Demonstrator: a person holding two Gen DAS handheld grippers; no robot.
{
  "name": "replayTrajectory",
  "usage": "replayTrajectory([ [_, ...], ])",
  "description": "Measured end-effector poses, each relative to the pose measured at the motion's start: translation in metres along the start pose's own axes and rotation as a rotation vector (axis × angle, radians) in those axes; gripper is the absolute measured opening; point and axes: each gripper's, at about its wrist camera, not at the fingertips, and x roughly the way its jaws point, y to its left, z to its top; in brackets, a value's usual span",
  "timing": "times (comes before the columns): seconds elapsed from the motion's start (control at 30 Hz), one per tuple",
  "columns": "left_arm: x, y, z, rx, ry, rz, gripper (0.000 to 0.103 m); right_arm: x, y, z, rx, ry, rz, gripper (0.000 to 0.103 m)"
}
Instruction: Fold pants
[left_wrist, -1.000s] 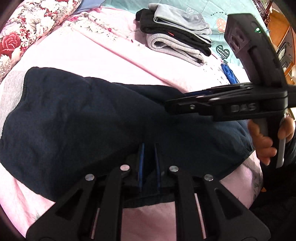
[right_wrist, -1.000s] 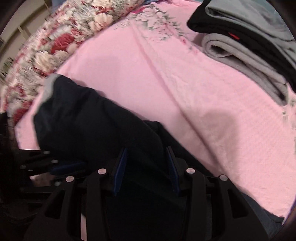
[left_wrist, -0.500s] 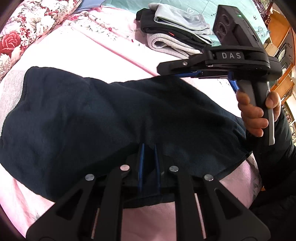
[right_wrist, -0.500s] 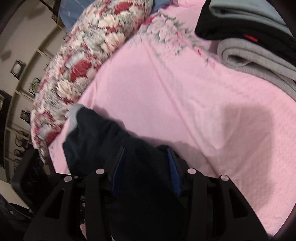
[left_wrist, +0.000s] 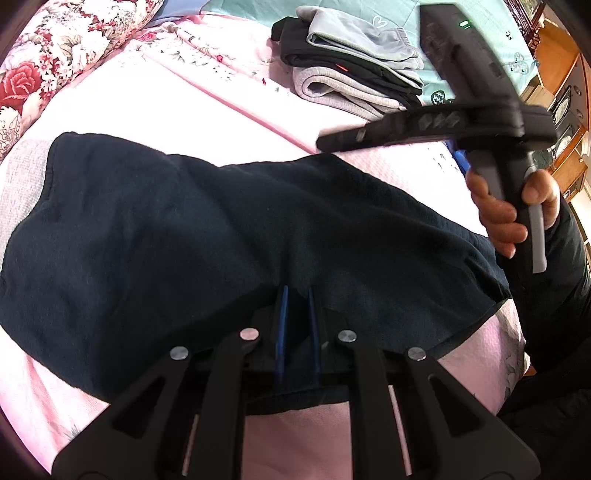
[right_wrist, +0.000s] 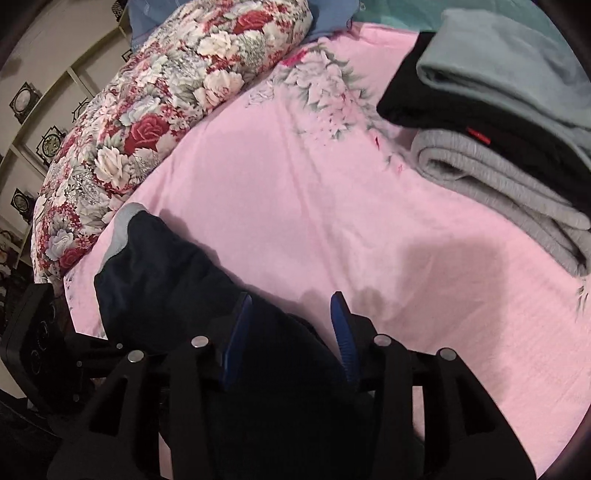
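Pants (left_wrist: 229, 236) lie half-folded on the bed (left_wrist: 177, 110), their near edge at six o'clock pinched in the left claw (left_wrist: 295, 321). The right claw (right_wrist: 291, 332), part-spread over dark cloth after closing a little, grips nothing I can confirm. Next, it likely needs a firm pinch before the next fold.

One pair of dark pants (left_wrist: 221, 236), three folded garments (left_wrist: 354, 74), two tongs (left_wrist: 297, 295).

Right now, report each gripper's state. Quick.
Left gripper: shut on the near edge of the dark pants.
Right gripper: part open, lifted off the bed; its jaws closed a little just now; pants fabric lies between the pads, grip cannot be told.
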Motion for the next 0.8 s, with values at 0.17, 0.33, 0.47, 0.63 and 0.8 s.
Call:
replayTrajectory([
  [0.17,-0.001,0.0,-0.001,-0.001,0.001,-0.004,0.011,0.025,0.008,-0.016,-0.035,0.095,-0.033,0.03],
  [0.33,0.0,0.0,-0.001,-0.002,0.0,-0.006,0.011,0.023,0.031,-0.036,-0.103,0.087,-0.063,0.03],
  [0.47,0.0,-0.001,-0.001,-0.004,0.0,-0.005,0.011,0.014,0.03,-0.035,-0.085,0.074,0.028,0.031],
  [0.63,0.0,-0.001,-0.001,-0.001,0.0,-0.006,0.011,0.023,-0.001,-0.025,0.057,0.037,0.116,0.013],
  [0.8,0.0,-0.001,-0.001,-0.001,0.001,-0.006,0.011,0.0,-0.007,-0.018,0.09,-0.061,0.097,0.008],
])
